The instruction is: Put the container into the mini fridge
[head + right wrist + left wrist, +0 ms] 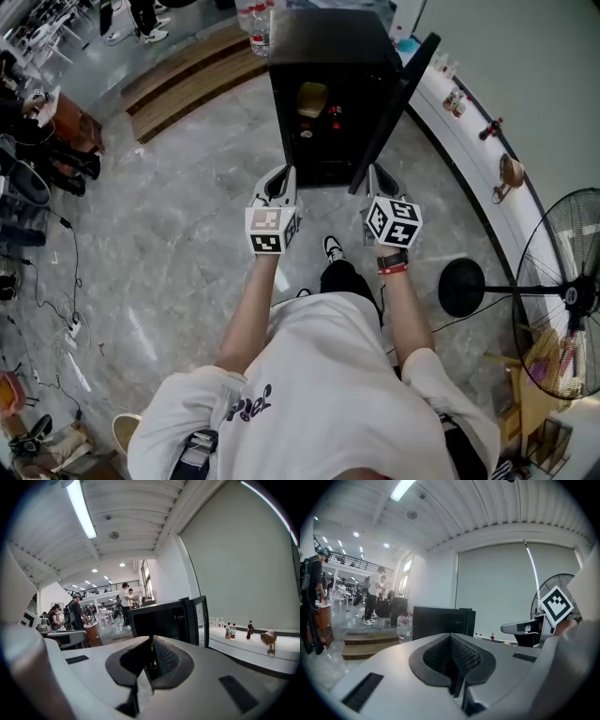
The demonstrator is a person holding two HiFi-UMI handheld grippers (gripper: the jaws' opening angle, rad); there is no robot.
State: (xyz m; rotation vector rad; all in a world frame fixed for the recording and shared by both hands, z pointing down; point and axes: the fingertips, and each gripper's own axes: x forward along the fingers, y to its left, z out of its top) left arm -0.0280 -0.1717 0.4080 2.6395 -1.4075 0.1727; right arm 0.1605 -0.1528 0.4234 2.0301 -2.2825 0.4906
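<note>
- Right gripper (376, 172): jaws closed together, nothing between the pads, nothing touched.
- Left gripper (281, 172): likewise closed and empty, with the jaws meeting.
- Both held roughly level, side by side, just before the open fridge (328, 47) and clear of its opening. Judged so held because neither has a load to carry.
- Container (312, 97): yellowish, inside the fridge on the upper shelf, apart from both grippers. Judged already placed.
- Small red items (335, 117) just beside and below it, too small to identify.
- Door (394, 103): standing wide open on the right, lower edge near the right gripper. Judged open for access, with closing probably outstanding.
</note>
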